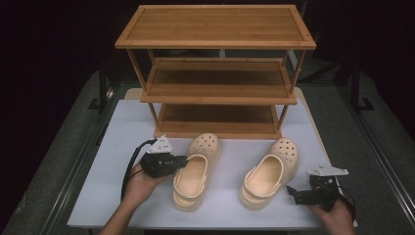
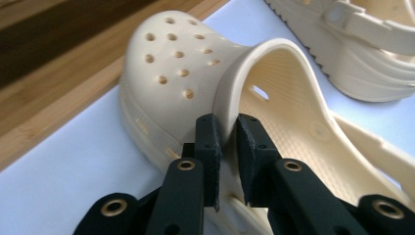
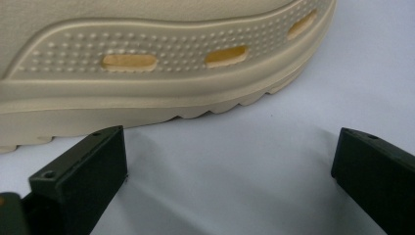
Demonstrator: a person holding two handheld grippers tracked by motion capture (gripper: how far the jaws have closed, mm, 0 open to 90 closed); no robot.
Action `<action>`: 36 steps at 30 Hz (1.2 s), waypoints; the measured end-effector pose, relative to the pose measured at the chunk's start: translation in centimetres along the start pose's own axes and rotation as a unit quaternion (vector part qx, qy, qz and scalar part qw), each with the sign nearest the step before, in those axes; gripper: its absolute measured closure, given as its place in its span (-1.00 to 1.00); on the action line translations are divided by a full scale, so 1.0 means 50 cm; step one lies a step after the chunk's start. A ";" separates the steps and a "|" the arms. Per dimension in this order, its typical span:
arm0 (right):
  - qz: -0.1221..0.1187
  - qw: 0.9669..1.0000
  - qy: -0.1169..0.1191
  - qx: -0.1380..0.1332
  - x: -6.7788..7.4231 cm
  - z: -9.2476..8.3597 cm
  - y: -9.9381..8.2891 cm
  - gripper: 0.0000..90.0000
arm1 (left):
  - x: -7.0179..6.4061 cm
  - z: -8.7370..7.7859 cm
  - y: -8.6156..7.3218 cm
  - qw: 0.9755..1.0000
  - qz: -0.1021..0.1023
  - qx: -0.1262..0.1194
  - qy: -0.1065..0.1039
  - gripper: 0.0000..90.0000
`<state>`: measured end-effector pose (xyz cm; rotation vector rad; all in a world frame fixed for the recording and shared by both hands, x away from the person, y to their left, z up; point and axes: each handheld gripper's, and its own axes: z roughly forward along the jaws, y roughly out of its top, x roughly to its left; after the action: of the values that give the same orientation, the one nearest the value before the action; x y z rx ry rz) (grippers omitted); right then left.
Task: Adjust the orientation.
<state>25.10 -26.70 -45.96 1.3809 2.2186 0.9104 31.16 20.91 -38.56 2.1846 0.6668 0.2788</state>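
Left tool [image 1: 182, 161] clenched on left clog's [image 1: 195, 172] rim; right tool [image 1: 295, 193] released at right clog's [image 1: 270, 172] 4 o'clock; rack [image 1: 215, 73] unfilled.

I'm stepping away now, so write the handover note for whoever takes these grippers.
Left gripper: shut on the side wall of the left clog, at the edge of its opening, pads on either side of the wall.
Right gripper: open, nothing between the jaws, low over the table beside the right clog, not touching it.
Both clogs lie on the table in front of the rack, toes toward it.
Done: left clog gripped; it looks not yet lifted.
Left, probably: carry it to a rack shelf, then grip and place the right clog. All three shelves are bare.
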 end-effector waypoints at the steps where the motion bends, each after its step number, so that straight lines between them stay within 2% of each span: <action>1: 0.000 1.000 0.000 0.000 0.000 0.000 0.000 -1.00 | 0.000 0.000 0.000 1.000 0.000 0.000 0.000 0.80; 8: 0.000 1.000 0.000 0.000 0.000 0.000 0.000 -1.00 | 0.003 -0.012 -0.001 1.000 0.012 0.003 0.018 0.85; 10: 0.000 1.000 0.000 0.000 0.000 0.000 0.000 -1.00 | 0.007 -0.027 -0.004 1.000 0.009 -0.004 0.029 0.86; 15: 0.000 1.000 0.000 0.000 0.000 0.000 0.000 -1.00 | 0.024 -0.050 -0.011 0.999 -0.002 -0.013 0.035 0.88; 20: 0.000 1.000 0.000 0.000 0.000 0.000 0.000 -1.00 | 0.034 -0.069 -0.020 0.998 -0.013 -0.025 0.053 0.88; 22: 0.000 1.000 0.000 0.000 0.000 0.000 0.000 -1.00 | 0.036 -0.083 -0.034 0.997 -0.015 -0.025 0.066 0.88; 26: 0.000 1.000 0.000 0.000 0.000 0.000 0.000 -1.00 | 0.046 -0.099 -0.051 0.997 -0.022 -0.022 0.075 0.88; 28: 0.000 1.000 0.000 0.000 0.000 0.000 0.000 -1.00 | 0.052 -0.116 -0.067 0.995 -0.031 -0.026 0.095 0.88; 30: 0.000 1.000 0.000 0.000 0.000 0.000 0.000 -1.00 | 0.057 -0.128 -0.077 0.993 -0.032 -0.026 0.111 0.87; 32: 0.000 1.000 0.000 0.000 0.000 0.000 0.000 -1.00 | 0.062 -0.136 -0.088 0.992 -0.037 -0.026 0.117 0.87; 36: 0.000 1.000 0.000 0.000 0.000 0.000 0.000 -1.00 | 0.064 -0.140 -0.110 0.992 -0.042 -0.019 0.116 0.86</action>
<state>25.10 -26.70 -45.96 1.3811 2.2180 0.9106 28.94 30.09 -38.35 2.1007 0.8724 0.5025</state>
